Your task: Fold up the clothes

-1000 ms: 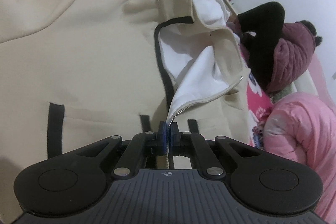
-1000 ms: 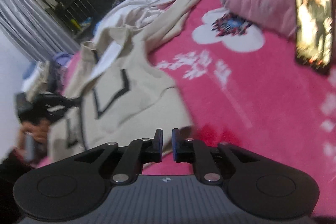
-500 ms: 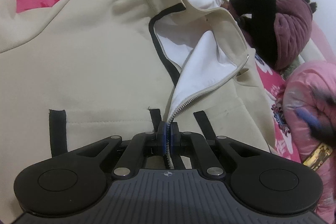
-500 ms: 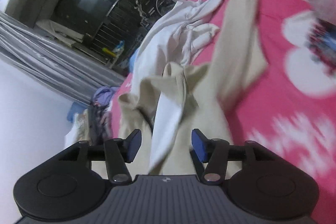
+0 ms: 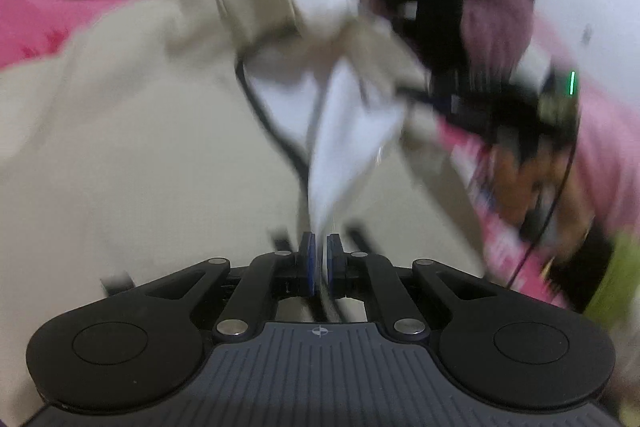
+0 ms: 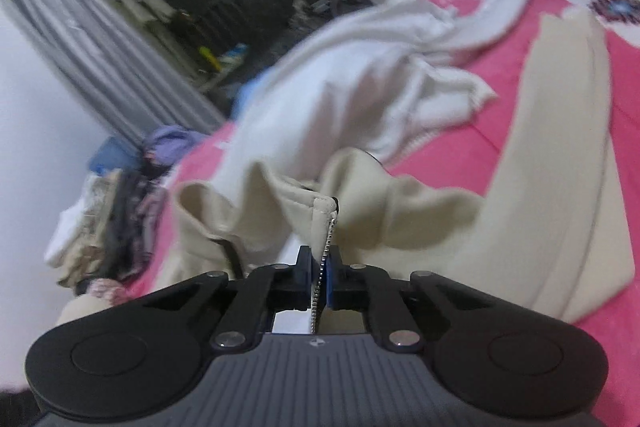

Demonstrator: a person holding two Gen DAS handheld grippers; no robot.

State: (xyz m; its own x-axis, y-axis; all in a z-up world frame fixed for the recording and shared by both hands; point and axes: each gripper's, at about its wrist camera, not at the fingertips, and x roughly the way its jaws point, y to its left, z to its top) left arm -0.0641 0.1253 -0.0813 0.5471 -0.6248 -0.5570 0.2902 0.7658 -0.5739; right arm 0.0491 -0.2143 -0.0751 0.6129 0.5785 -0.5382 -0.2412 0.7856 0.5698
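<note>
Both claws, left (image 5: pixel 319 259) and right (image 6: pixel 319 269), are clamped on the beige jacket's (image 5: pixel 132 163) zipper edge (image 6: pixel 327 239), right nearer the collar.

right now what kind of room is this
Most likely a bedroom. A cream zip jacket and other clothes lie on a pink flowered bed cover, grey curtains hang beside a dark doorway, and a pink quilt is bunched at one edge.
</note>
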